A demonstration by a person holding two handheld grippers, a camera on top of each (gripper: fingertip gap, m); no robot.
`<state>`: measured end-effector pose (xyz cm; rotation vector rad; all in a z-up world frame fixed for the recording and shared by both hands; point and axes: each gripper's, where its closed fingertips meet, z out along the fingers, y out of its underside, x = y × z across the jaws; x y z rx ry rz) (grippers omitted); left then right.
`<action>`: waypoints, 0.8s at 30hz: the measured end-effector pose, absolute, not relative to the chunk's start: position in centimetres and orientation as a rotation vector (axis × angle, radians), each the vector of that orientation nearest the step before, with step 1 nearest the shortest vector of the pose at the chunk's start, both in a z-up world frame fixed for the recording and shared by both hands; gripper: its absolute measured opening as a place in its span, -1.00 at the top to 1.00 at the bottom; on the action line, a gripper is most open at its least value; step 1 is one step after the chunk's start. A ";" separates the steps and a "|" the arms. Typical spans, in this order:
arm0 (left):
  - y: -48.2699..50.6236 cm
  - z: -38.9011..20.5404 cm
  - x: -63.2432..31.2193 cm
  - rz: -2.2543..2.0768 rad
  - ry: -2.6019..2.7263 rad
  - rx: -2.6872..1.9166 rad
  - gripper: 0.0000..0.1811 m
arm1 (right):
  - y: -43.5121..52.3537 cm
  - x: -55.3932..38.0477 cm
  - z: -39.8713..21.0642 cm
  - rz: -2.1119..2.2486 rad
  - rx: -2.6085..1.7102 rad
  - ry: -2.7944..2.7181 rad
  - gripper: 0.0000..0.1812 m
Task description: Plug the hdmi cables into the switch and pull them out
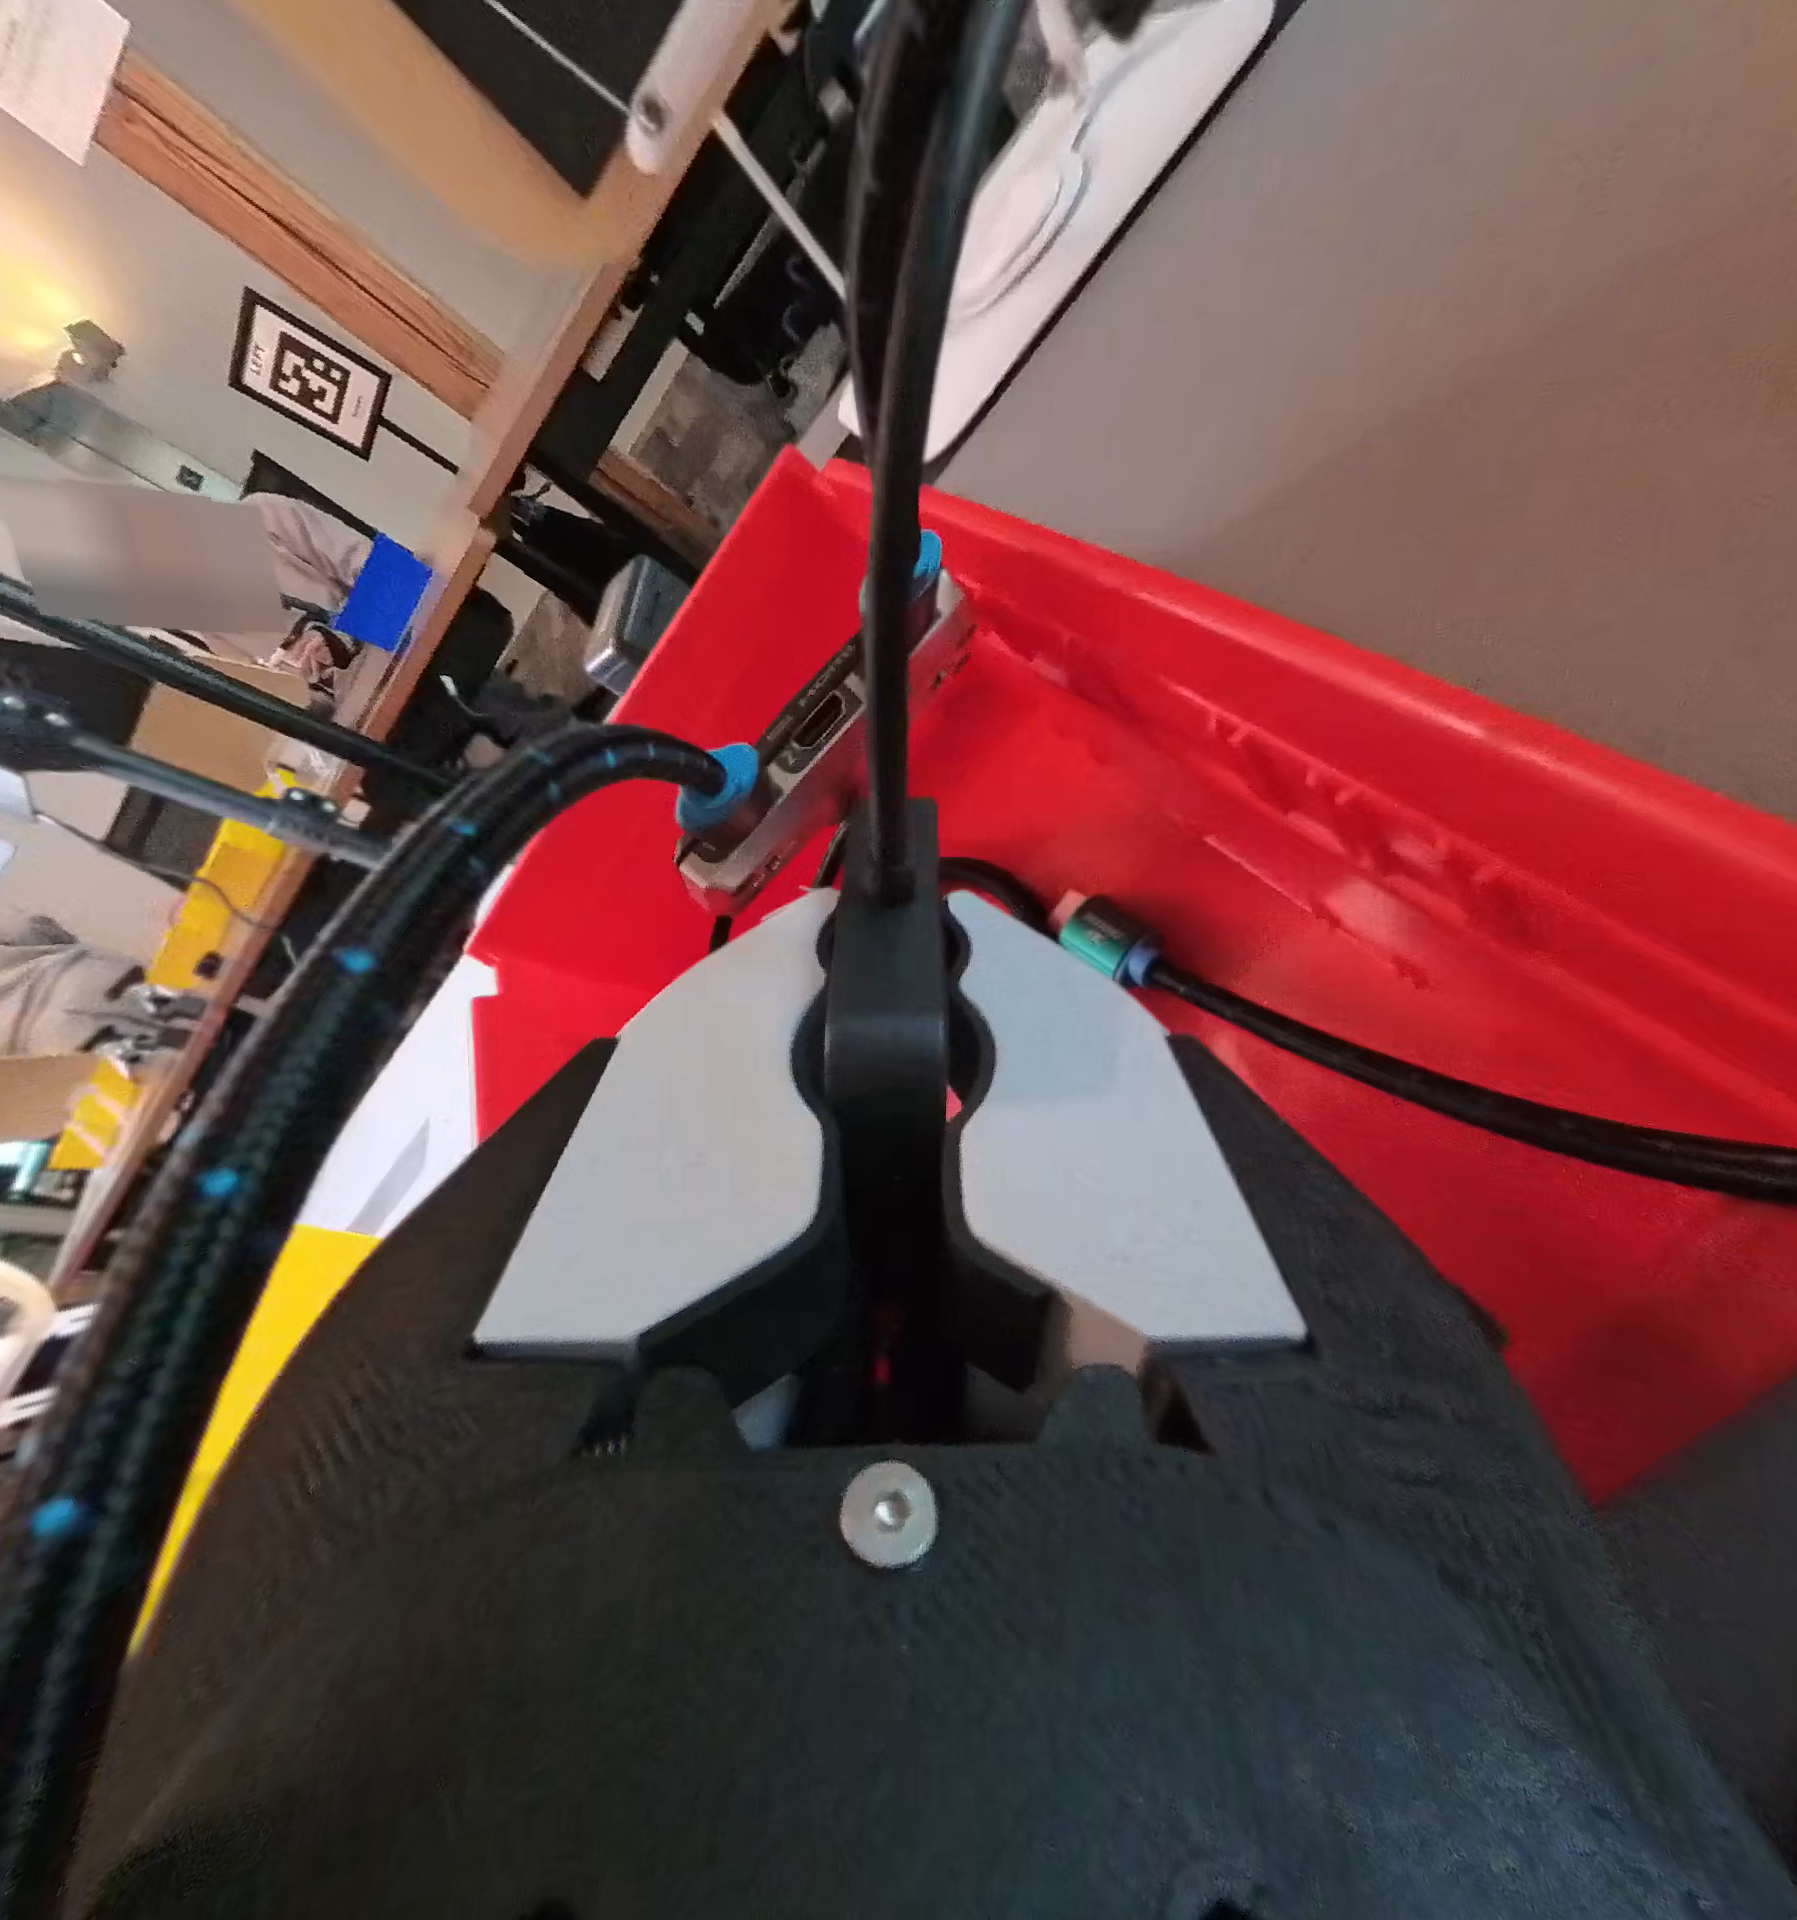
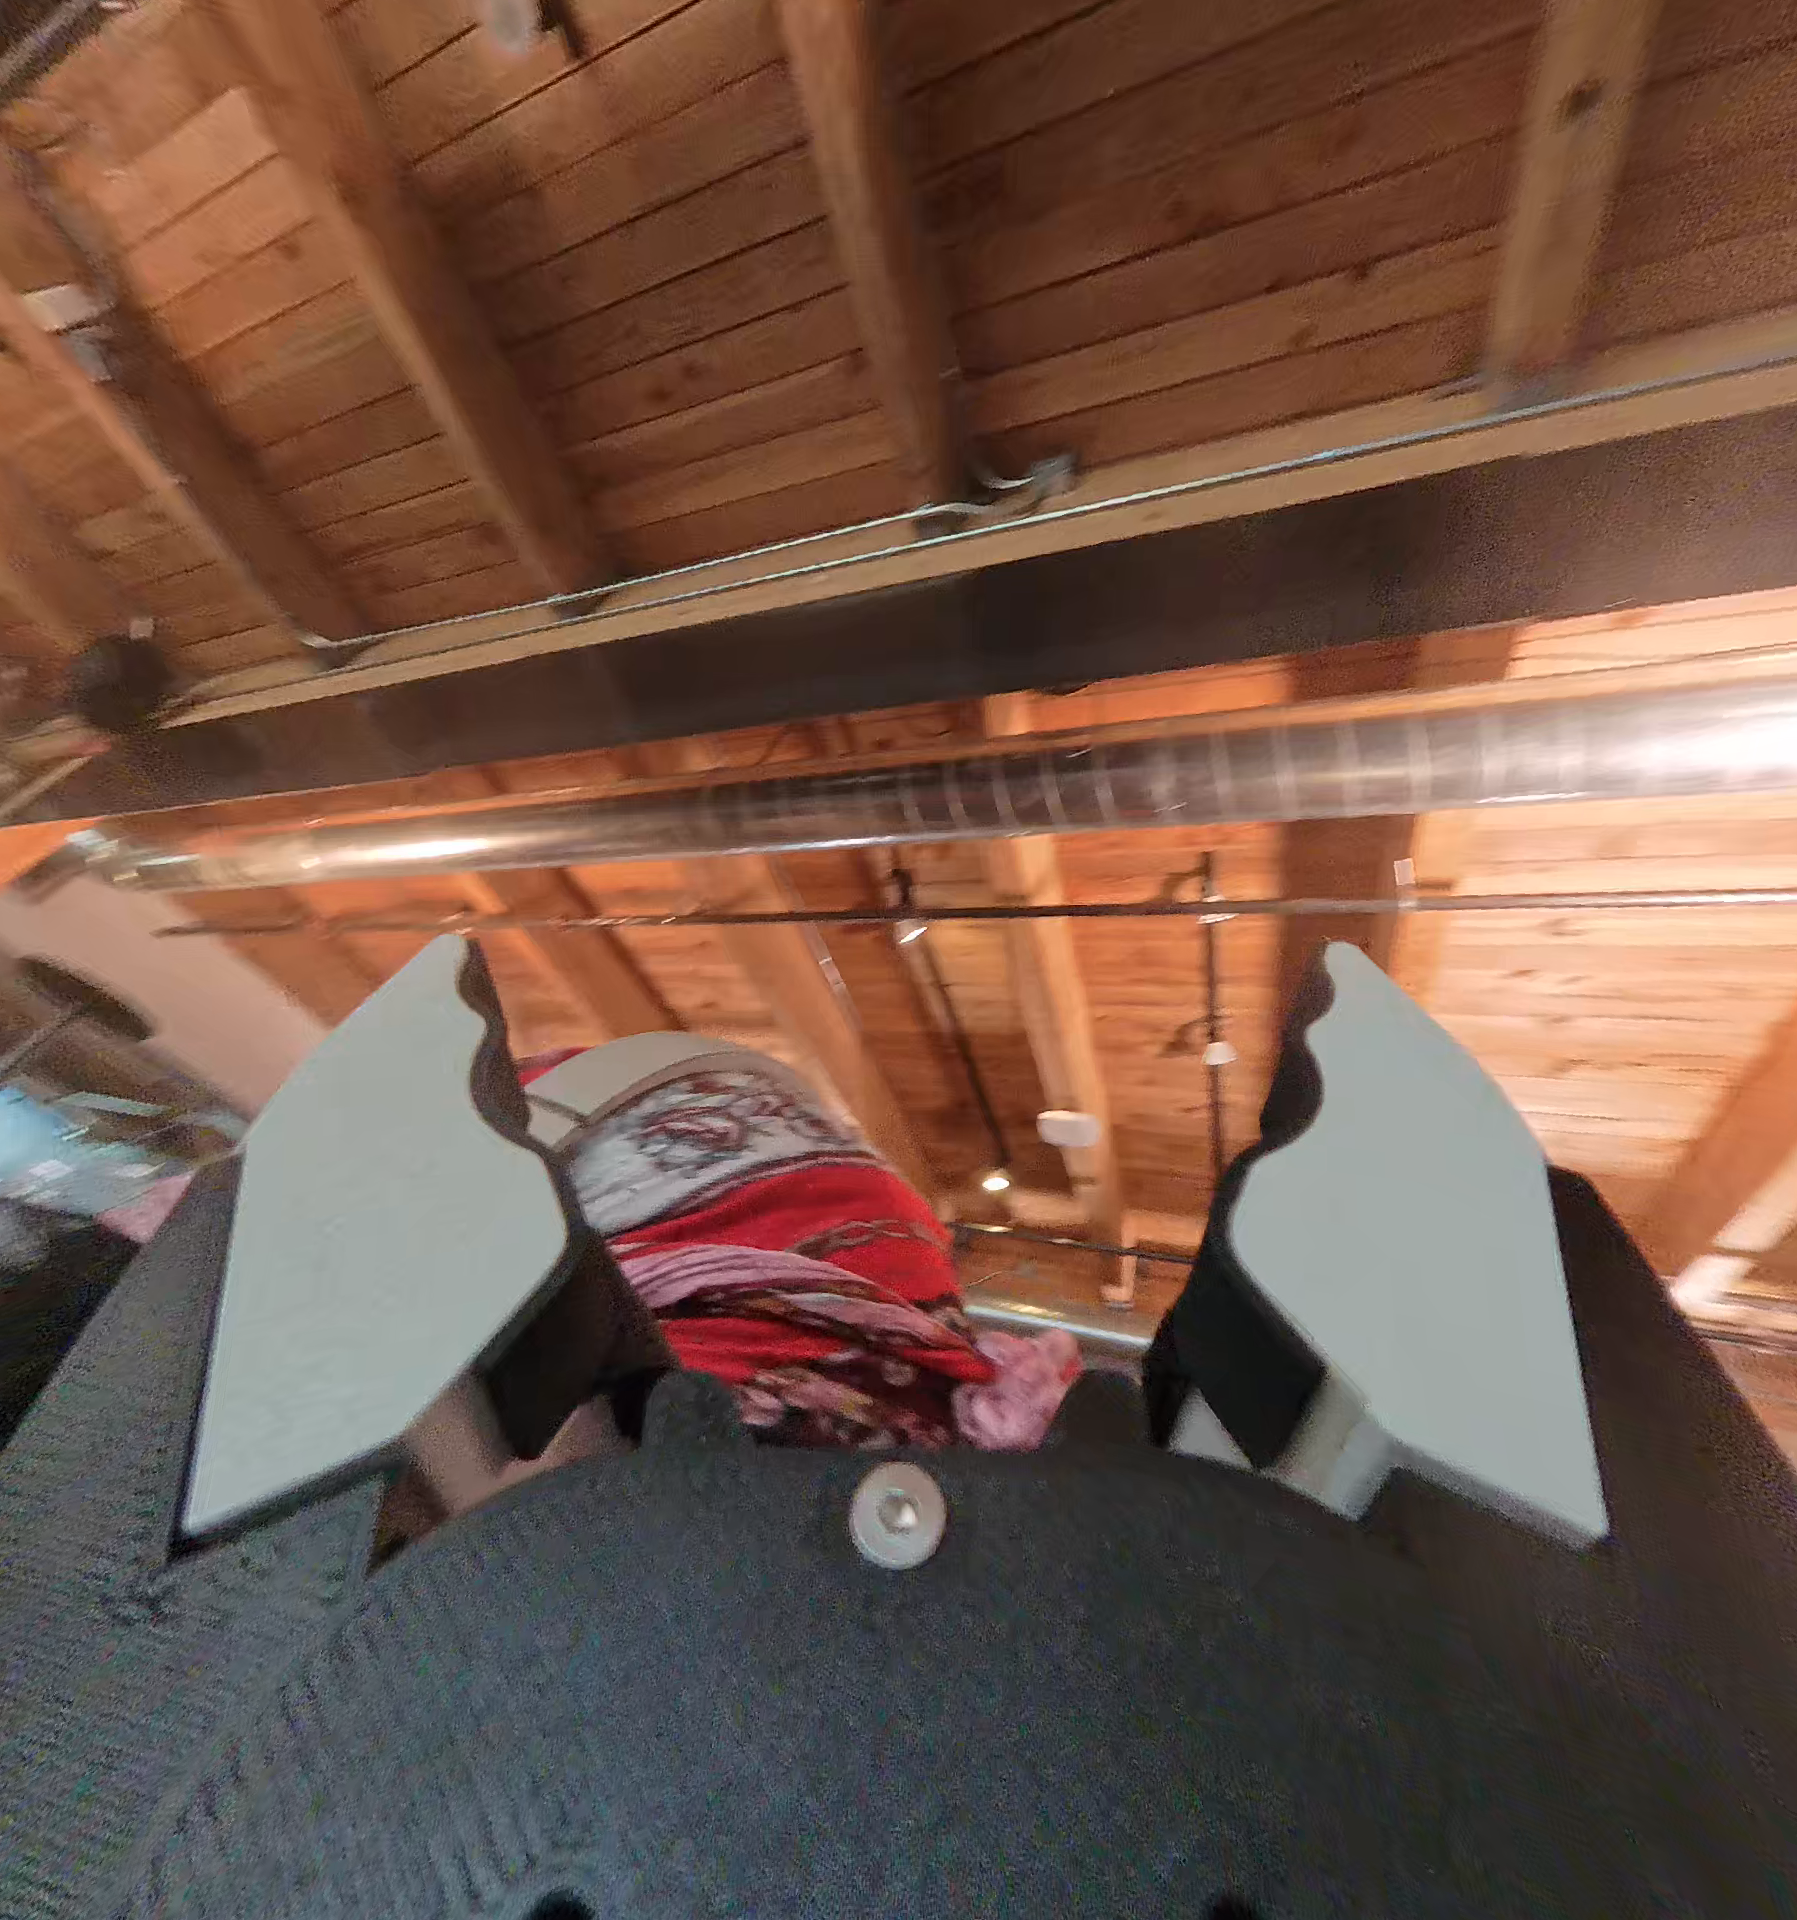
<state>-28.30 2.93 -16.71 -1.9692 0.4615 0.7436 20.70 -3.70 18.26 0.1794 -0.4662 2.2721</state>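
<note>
Black plastic fills the grip of the left gripper [image 1: 886,935], whose two pale fingers [image 1: 686,1122] are clenched on the black plug [image 1: 886,997] of a smooth black cable [image 1: 889,436] that rises straight up out of the left wrist view. Just beyond the plug sits the switch [image 1: 821,748], a small silver-grey box tilted on its long axis, one port in its near face standing open. A braided black cable flecked with blue [image 1: 281,997] runs into the switch's lower end through a blue-collared plug [image 1: 722,800], and a second blue collar [image 1: 925,561] shows at its far end. The switch lies against the left portion of a red tray [image 1: 1393,883], near the tray's corner wall. To its right, a loose teal-and-blue plug [image 1: 1107,925] lies on the tray floor just beside the gripper, its black cord [image 1: 1496,1112] trailing off to the right edge. The tray's raised back rim meets a grey table surface [image 1: 1496,364], leaving clear red floor to the right of the plug. The right gripper [image 2: 899,1049] is released, its fingers [image 2: 385,1226] spread wide and holding nothing, tipped upward toward wooden ceiling beams [image 2: 665,312] and a metal duct [image 2: 1081,790]. Red patterned fabric [image 2: 780,1247] shows between its fingers, well behind them.
</note>
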 end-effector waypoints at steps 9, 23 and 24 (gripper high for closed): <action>-1.5 -10.9 -27.5 0.504 0.343 -1.958 0.84 | 5.4 20.4 13.6 2.097 -0.131 -0.119 -0.36; 0.0 -4.4 -29.4 0.115 0.750 -2.354 0.84 | 8.0 21.7 11.8 1.971 -0.215 -0.033 -0.29; 0.0 -3.6 -29.3 0.065 0.755 -2.361 0.84 | 8.1 22.0 11.9 1.957 -0.214 -0.027 -0.29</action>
